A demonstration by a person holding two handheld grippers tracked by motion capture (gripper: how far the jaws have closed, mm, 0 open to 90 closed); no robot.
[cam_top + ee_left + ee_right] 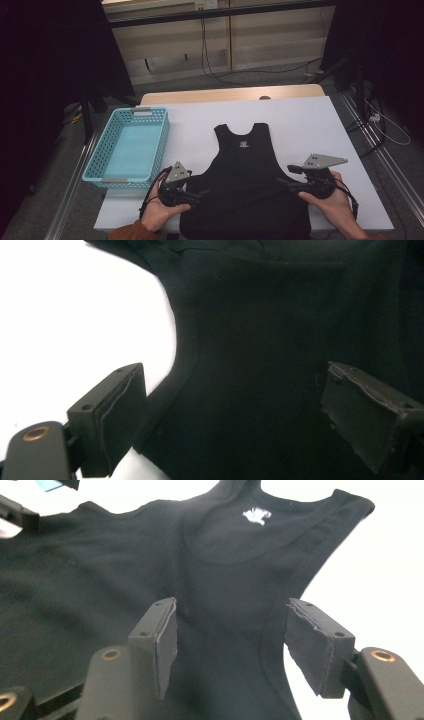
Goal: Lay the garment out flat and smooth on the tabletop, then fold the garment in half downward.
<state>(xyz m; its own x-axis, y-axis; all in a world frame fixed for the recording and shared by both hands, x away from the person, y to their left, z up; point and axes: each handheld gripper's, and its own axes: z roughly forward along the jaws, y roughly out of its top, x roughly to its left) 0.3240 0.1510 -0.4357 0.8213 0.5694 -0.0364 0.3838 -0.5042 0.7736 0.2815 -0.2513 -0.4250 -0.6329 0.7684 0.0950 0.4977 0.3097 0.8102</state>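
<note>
A black sleeveless top (245,175) with a small white neck print (257,515) lies flat on the white table (310,125), neck toward the far side. My left gripper (199,193) is open at the top's left side seam under the armhole. In the left gripper view, the armhole edge (175,365) runs between the wide-apart jaws of the left gripper (235,415). My right gripper (283,183) is open at the top's right side. In the right gripper view, the fabric (100,580) and its right armhole edge sit between the jaws of the right gripper (232,640). Neither grips the cloth.
A light blue perforated basket (161,145) with nothing in it stands at the table's left edge, next to the top. Bare white table surface lies beyond and to the right of the garment. Cables and dark stands surround the table on the floor.
</note>
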